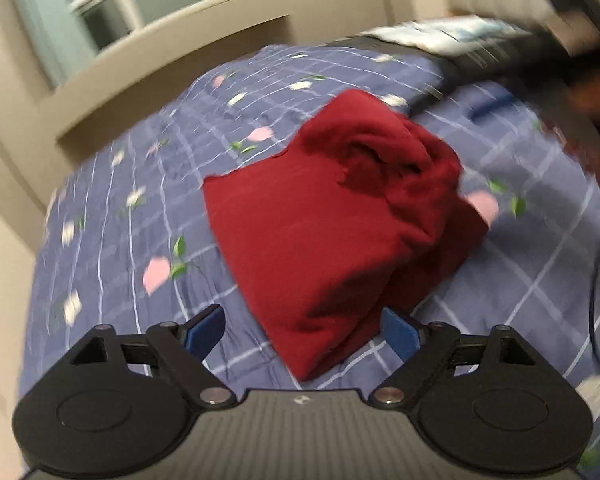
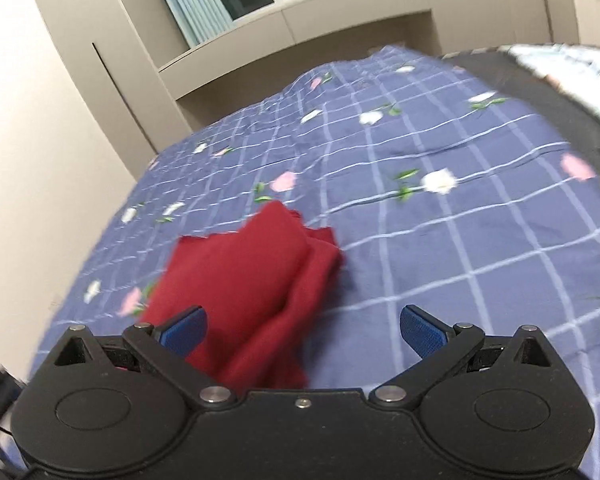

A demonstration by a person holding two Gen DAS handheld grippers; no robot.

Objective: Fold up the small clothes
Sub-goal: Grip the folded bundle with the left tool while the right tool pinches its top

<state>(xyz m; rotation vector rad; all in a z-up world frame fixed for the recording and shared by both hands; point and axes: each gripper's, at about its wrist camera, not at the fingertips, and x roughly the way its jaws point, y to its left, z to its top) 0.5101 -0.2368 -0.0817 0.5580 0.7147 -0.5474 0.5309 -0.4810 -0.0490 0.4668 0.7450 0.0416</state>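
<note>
Dark red garment (image 1: 332, 236) lay folded but lumpy on the blue checked floral bedsheet (image 1: 140, 240), just beyond the left gripper (image 1: 304, 330) and right gripper (image 2: 303, 330), both jaws spread and empty; looked soft, light, limp, best pinched at a layered edge or corner.

No readable text, labels, brands or numbers appear in either view; the only mark is a small pale emblem (image 1: 301, 400) on the body of the left gripper, too tiny and blurred to make out
</note>
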